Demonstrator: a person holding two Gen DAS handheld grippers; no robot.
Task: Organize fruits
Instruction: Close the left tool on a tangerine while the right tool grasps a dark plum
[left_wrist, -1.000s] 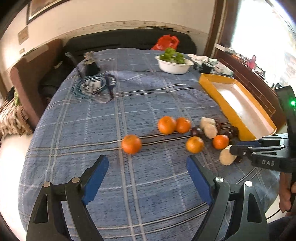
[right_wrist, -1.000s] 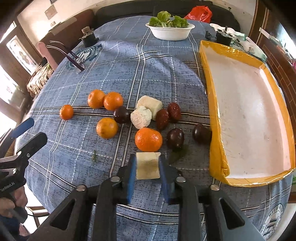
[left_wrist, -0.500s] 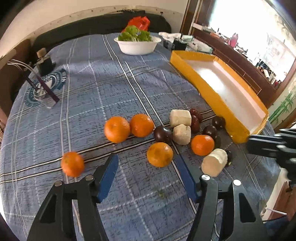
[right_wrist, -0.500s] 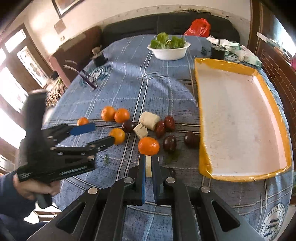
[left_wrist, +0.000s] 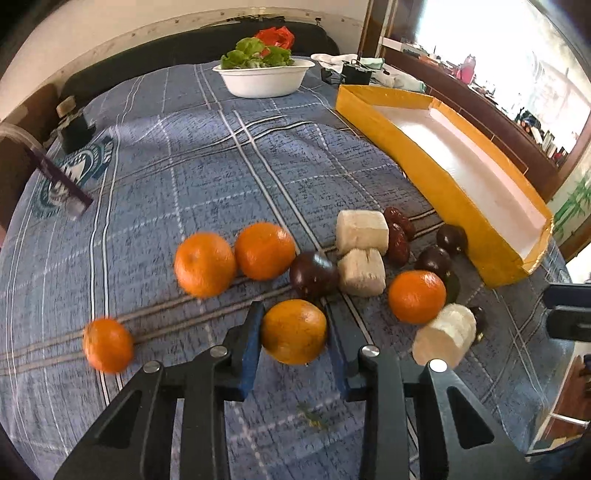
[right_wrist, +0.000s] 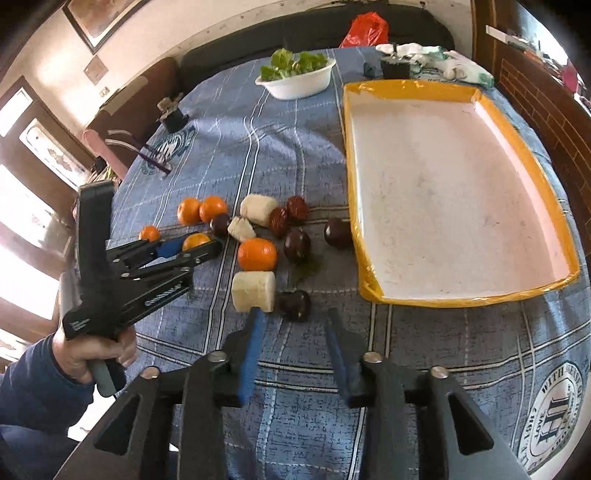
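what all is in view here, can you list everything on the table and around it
oranges: five, orange, scattered at the near left of the blue checked tablecloth; one sits between the left fingers
dark round fruits: four, dark purple, among the pile
red dates: two, reddish brown, beside the pale chunks
pale chunks: three, off-white, in the pile
tray: one, yellow rim, white inside, nothing in it, right side
bowl: one, white, holds green leaves, far end
red bag: one, beyond the bowl
left hand-held gripper: black with blue pads, jaws closing on an orange
right hand-held gripper: jaws opening, nothing between them
hand: holds the left hand-held gripper, blue sleeve
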